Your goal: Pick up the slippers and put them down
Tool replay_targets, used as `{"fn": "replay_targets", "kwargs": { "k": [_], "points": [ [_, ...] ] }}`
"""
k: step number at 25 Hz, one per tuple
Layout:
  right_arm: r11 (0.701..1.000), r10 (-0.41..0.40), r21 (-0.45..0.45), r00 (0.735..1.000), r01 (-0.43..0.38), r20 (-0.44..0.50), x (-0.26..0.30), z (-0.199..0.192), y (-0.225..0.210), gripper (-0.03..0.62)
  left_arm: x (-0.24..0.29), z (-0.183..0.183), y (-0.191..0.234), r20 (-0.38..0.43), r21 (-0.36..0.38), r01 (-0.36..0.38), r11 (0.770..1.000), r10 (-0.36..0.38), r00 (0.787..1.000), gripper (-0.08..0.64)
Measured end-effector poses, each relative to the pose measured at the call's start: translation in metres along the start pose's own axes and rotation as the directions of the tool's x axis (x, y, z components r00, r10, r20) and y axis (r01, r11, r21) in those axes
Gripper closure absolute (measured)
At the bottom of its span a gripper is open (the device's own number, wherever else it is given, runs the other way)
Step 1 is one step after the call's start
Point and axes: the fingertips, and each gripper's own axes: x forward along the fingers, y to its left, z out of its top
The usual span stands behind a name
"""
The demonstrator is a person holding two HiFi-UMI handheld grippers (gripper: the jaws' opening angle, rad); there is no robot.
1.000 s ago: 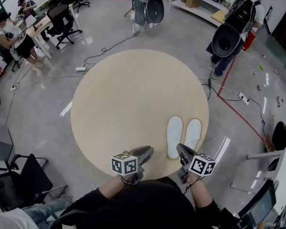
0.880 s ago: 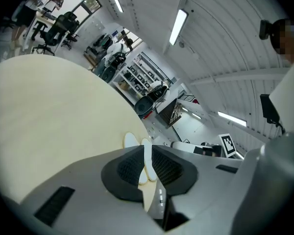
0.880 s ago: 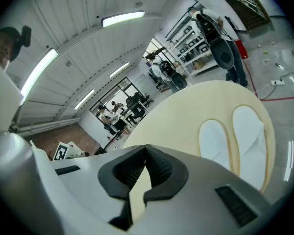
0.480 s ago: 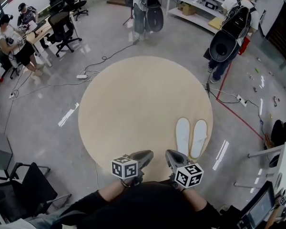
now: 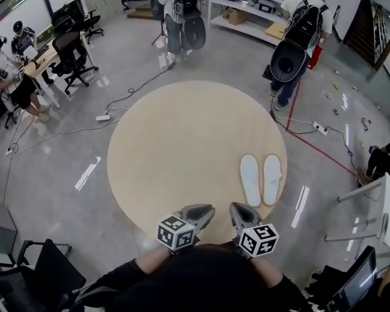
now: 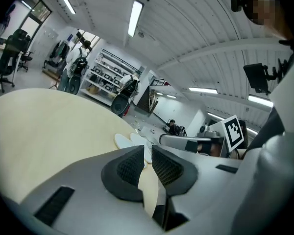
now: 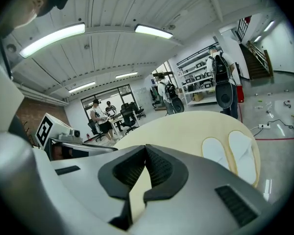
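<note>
Slippers (image 5: 260, 179) lie at the table's (image 5: 175, 148) right side; your left gripper (image 5: 207, 209) gapes slightly (jaws just closing, empty), your right gripper (image 5: 235, 207) is closed, empty.

Two white slippers (image 5: 250, 179) lie flat on the round, pale wooden surface (image 5: 175, 142), side by side and nearly parallel, with only a thin gap between them. They sit near its right-hand edge, their long sides running away from the person.
</note>
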Motion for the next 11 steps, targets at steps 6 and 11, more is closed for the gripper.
{"fn": "replay_targets", "kwargs": {
  "k": [6, 11],
  "points": [
    [0.997, -0.056, 0.043, 0.998, 0.057, -0.026, -0.012, -0.018, -0.001, 0.577, -0.005, -0.017, -0.004, -0.028, -0.042, 0.042, 0.998, -0.044, 0.999, 0.495],
    [0.998, -0.063, 0.027, 0.997, 0.064, -0.04, -0.007, -0.02, 0.002, 0.577, -0.007, -0.019, 0.0, -0.029, -0.04, 0.048, 0.998, -0.049, 0.998, 0.495]
  ]
}}
